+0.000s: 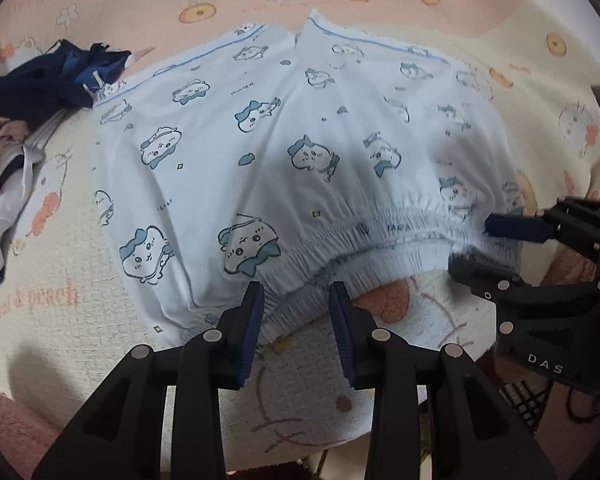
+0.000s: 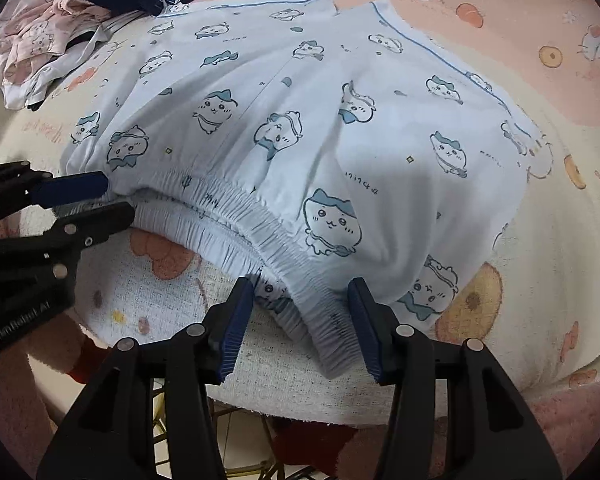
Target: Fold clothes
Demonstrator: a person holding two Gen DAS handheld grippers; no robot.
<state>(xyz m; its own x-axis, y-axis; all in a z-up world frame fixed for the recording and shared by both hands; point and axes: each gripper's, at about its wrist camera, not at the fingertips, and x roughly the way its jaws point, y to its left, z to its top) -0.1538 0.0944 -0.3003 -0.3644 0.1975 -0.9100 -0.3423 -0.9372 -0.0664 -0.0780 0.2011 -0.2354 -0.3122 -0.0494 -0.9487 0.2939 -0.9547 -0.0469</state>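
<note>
Fingers of both my grippers stand spread at the elastic waistband [image 1: 380, 232] of the pale blue cartoon-printed cotton shorts [image 1: 284, 140], which lie spread flat on the cream and pink cat-printed blanket [image 1: 480, 56] with the two leg hems pointing toward its far edge. My left gripper [image 1: 296, 320] has its jaws apart at the waistband's left end, near the blanket's near edge, with gathered cloth lying in the gap but nothing pinched. My right gripper [image 2: 300, 320] is likewise parted, a fold of the waistband's right end sitting between its pads, unclamped as far as I can tell. The waistband runs left to right across both grippers, so the shorts' long axis, waist to hems, points straight away from me. Each hand is nearest its own corner, which I judge suits either a lengthwise fold or one from waist to hems. A heap of dark navy and pink clothes [image 1: 36, 92] lies by the blanket's far left corner, just touching the left leg hem.
</note>
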